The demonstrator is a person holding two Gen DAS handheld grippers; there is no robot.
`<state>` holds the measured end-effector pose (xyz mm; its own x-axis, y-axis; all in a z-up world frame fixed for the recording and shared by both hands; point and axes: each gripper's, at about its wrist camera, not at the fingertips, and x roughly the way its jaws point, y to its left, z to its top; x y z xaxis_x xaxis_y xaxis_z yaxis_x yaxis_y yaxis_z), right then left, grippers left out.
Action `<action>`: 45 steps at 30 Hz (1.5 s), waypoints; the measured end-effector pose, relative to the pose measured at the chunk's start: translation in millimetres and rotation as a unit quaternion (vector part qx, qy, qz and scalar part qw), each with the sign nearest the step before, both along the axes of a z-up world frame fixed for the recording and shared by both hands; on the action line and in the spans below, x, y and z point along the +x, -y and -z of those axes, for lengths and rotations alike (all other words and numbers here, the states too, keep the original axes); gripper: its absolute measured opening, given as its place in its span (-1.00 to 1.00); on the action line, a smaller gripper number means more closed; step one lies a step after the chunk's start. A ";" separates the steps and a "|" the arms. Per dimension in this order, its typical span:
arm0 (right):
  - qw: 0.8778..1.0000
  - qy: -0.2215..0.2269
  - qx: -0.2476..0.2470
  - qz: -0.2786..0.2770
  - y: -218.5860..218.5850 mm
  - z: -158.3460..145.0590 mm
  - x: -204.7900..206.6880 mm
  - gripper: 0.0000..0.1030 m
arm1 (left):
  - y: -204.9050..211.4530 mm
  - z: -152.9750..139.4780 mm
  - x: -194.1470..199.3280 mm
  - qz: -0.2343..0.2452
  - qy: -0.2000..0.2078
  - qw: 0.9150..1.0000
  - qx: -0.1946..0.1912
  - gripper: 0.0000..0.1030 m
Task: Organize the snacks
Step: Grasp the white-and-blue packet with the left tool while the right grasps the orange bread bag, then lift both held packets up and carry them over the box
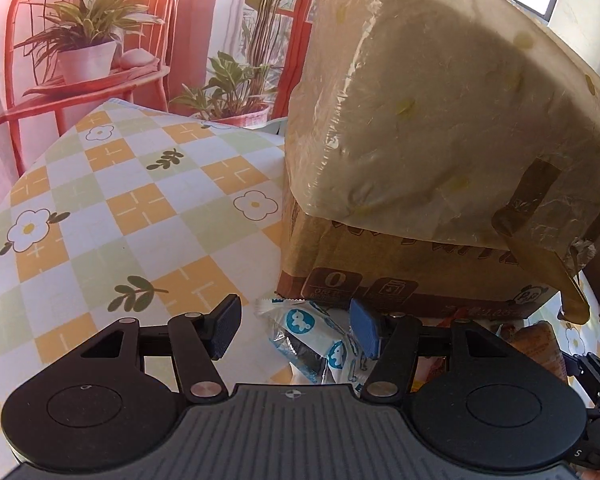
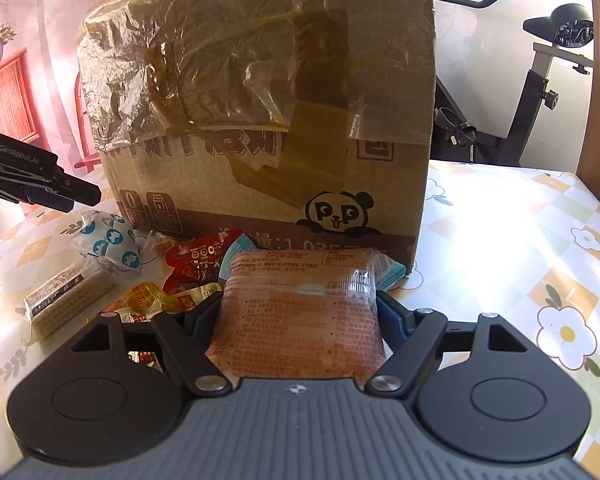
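Note:
A taped cardboard box (image 2: 268, 120) with a panda print stands on the table; it also shows in the left wrist view (image 1: 420, 140). My right gripper (image 2: 298, 312) is shut on an orange snack packet (image 2: 300, 312) in front of the box. My left gripper (image 1: 296, 324) is open and empty, its jaws either side of a white packet with blue bear prints (image 1: 316, 340), which also shows in the right wrist view (image 2: 108, 240). A red packet (image 2: 204, 264), a yellow packet (image 2: 148, 300) and a wafer pack (image 2: 60, 300) lie beside them.
The table has a checked flower-print cloth (image 1: 120, 208). An exercise bike (image 2: 540, 92) stands behind the table at the right. A backdrop with plants and a red chair (image 1: 80, 40) is at the far left.

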<state>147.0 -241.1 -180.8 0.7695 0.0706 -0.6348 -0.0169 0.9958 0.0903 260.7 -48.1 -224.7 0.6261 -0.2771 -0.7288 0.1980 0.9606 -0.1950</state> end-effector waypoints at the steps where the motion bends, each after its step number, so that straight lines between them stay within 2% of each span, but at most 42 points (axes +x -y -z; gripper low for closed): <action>1: 1.000 0.001 0.000 0.000 -0.1 -0.1 -1.2 0.53 | 1.2 3.1 0.9 -0.007 -0.006 1.000 -0.003 0.22; 5: 1.000 0.001 0.001 -0.001 0.1 0.3 -2.0 0.54 | 8.3 18.5 1.7 -0.035 -0.031 0.999 -0.007 0.24; 9: 1.000 0.002 0.001 -0.002 0.2 0.5 -2.0 0.54 | 12.6 27.4 0.7 -0.042 -0.043 0.998 -0.016 0.24; 10: 1.000 0.002 0.001 -0.002 0.1 0.4 -2.0 0.54 | 13.7 29.0 -0.8 -0.041 -0.042 0.998 -0.012 0.20; 11: 1.000 0.002 0.001 -0.003 0.2 0.3 -2.1 0.54 | 14.4 30.2 -1.4 -0.038 -0.040 0.998 -0.011 0.00; 12: 1.000 0.002 0.001 -0.003 0.2 0.2 -2.1 0.54 | 14.5 30.9 -1.3 -0.033 -0.036 0.999 -0.019 -0.09; 17: 1.000 0.003 0.002 -0.003 0.4 0.1 -2.5 0.54 | 22.3 20.6 -18.1 -0.024 -0.002 1.000 -0.006 -0.29; 26: 1.000 0.003 0.001 -0.003 0.3 0.3 -2.7 0.54 | 23.2 -3.3 -60.7 -0.003 0.050 0.999 0.013 -0.30; 33: 1.000 0.000 0.002 -0.003 0.1 -0.6 -3.2 0.53 | 19.7 -12.7 -76.9 0.006 0.063 0.998 0.013 -0.30; 38: 1.000 -0.012 0.011 -0.003 2.1 -9.7 -2.9 0.51 | 15.5 -25.4 -85.3 0.005 0.082 0.997 0.005 -0.30; 45: 0.999 0.013 0.014 -0.033 -4.3 -32.2 -20.5 0.50 | 13.8 -40.7 -91.1 0.003 0.106 0.994 0.000 -0.30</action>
<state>126.5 -236.8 -148.5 0.7792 0.1380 -0.6113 -0.0844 0.9897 0.1158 169.6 -61.9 -183.9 0.7646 -0.2815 -0.5797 0.2401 0.9592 -0.1491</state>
